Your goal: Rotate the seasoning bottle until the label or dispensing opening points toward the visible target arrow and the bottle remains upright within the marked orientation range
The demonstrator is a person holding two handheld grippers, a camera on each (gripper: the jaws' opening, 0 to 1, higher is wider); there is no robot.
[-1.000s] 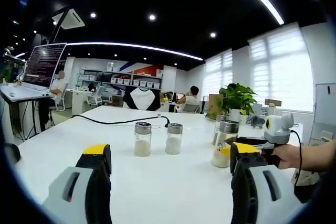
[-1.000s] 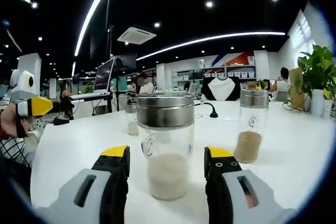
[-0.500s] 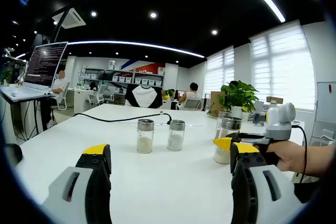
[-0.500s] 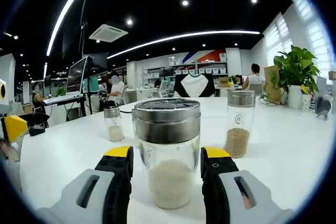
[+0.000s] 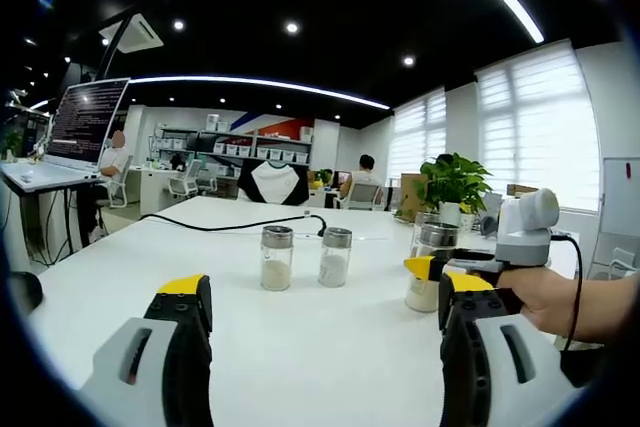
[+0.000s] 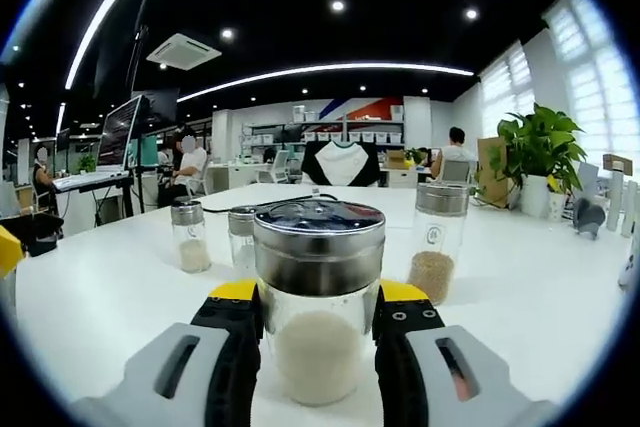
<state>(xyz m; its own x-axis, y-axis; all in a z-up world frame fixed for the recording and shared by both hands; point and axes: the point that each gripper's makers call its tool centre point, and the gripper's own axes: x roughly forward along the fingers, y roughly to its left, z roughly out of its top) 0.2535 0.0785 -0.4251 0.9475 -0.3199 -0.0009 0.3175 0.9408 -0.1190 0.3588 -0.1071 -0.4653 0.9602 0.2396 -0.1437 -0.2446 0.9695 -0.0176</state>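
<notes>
In the left gripper view, the left tongs [image 5: 325, 307] stand apart over the white worktop [image 5: 300, 347], with nothing between their yellow-tipped jaws. Two small glass shakers [image 5: 276, 258] with metal caps stand side by side further out on the worktop, each holding a pale powder. A black cable [image 5: 230, 228] runs across the surface behind them. To the right, a hand [image 5: 545, 297] holds the right tongs [image 5: 432, 269], whose yellow tips sit against the seasoning bottle [image 5: 432, 267]; the bottle looks upright, though it is partly hidden there. A potted plant [image 5: 452, 187] stands behind it.

In the right gripper view, the right tongs [image 6: 318, 299] are clamped on the seasoning bottle [image 6: 318, 297], both jaws pressing its glass sides just below the steel cap. The bottle stands upright on the worktop [image 6: 520, 297], with white grains in its lower part. A printed mark seems to show on the glass, too blurred to read. A taller bottle [image 6: 438, 239] of brown grains stands to its right, well apart. The two small shakers [image 6: 188, 237] stand to the left, further back.
</notes>
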